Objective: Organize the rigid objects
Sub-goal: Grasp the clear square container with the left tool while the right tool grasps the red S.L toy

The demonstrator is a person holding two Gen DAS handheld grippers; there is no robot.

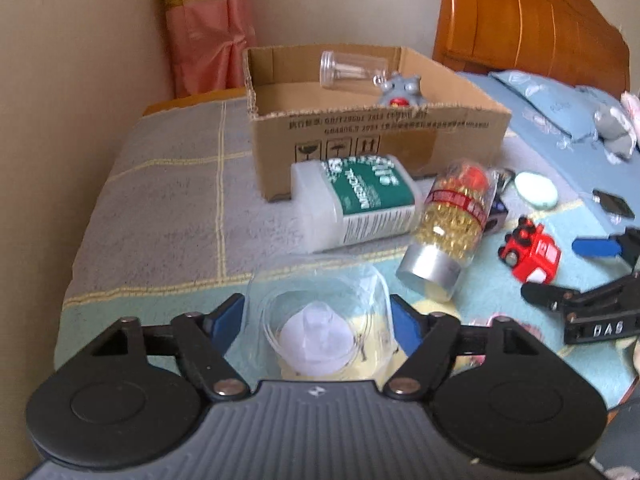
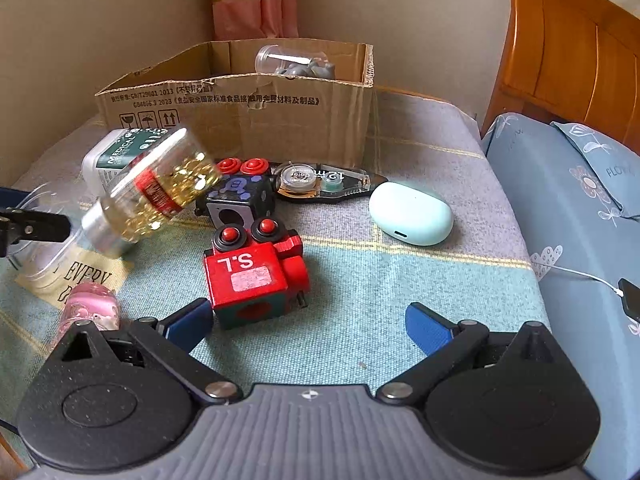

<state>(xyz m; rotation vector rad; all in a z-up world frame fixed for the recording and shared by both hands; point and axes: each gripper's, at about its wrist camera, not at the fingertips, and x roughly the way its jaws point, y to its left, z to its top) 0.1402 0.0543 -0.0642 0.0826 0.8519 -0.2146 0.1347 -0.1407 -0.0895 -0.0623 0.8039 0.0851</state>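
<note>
Closing in on the clear, thin-walled plastic cup (image 1: pixel 320 320) now: it sits right between the blue pads of your left tongs (image 1: pixel 318 316), lying on the bed's checked blanket (image 1: pixel 168 208). The pads look to be at its walls on both sides, though I cannot tell for sure that they are pressing. Squeeze gently, because that soft shell will likely buckle or pop out if you clamp hard; catch it across its widest part and keep the pads square to it.

Your target is straight ahead of the left tongs: the open brown cardboard box (image 1: pixel 360 136), already holding a clear plastic jar (image 1: pixel 352 70) and a small grey toy figure (image 1: pixel 398 90). Between you and the box lie a white bottle with a green label (image 1: pixel 356 204) and a clear jar of golden capsules with a silver cap (image 1: pixel 452 224), so I would lift the cup clear over both before moving forward.

Your left wrist is pitched steeply downward, tongs angled onto the bed. Your right tongs (image 2: pixel 310 322) hang just as steeply, spread wide and gripping nothing, with the red wooden block car marked S.L (image 2: pixel 252 276) just ahead of their left pad and the mint-green earbud case (image 2: pixel 410 214) farther ahead to the right.
</note>
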